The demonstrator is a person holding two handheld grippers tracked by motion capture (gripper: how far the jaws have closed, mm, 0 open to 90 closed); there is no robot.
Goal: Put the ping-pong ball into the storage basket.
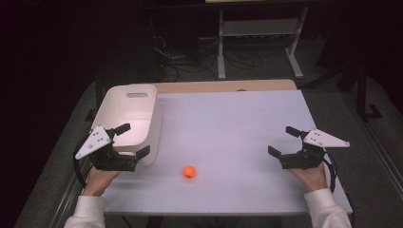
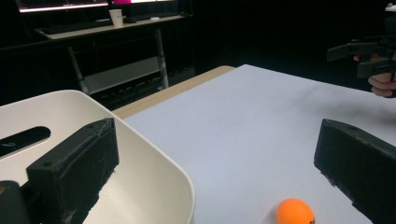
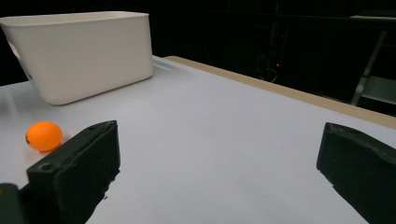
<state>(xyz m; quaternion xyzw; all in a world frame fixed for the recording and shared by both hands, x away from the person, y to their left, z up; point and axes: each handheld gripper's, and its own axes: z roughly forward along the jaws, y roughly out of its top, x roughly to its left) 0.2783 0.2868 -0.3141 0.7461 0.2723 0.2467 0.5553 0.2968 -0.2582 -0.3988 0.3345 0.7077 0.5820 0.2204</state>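
In the high view, a small orange ball (image 1: 189,172) lies on the white table (image 1: 228,123) in the lower middle of the frame, free of both grippers and nearer the left one. The left gripper (image 1: 133,140) sits at the lower left of that frame, its jaws spread wide with nothing between them; one jaw reaches over the near rim of a white plastic bin (image 1: 129,114), though whether it touches the rim is hard to tell from above. In the left gripper view the ball (image 2: 295,212) shows at the bottom edge, right of centre, between the two jaws but apart from both, while the bin (image 2: 149,177) takes up the lower left. The right gripper (image 1: 282,142) hovers at the lower right of the high view, well apart from the ball, jaws likewise wide apart and empty. In the right gripper view the ball (image 3: 44,136) rests at the left edge, just beyond the left jaw, with the bin (image 3: 84,53) standing in the upper left.
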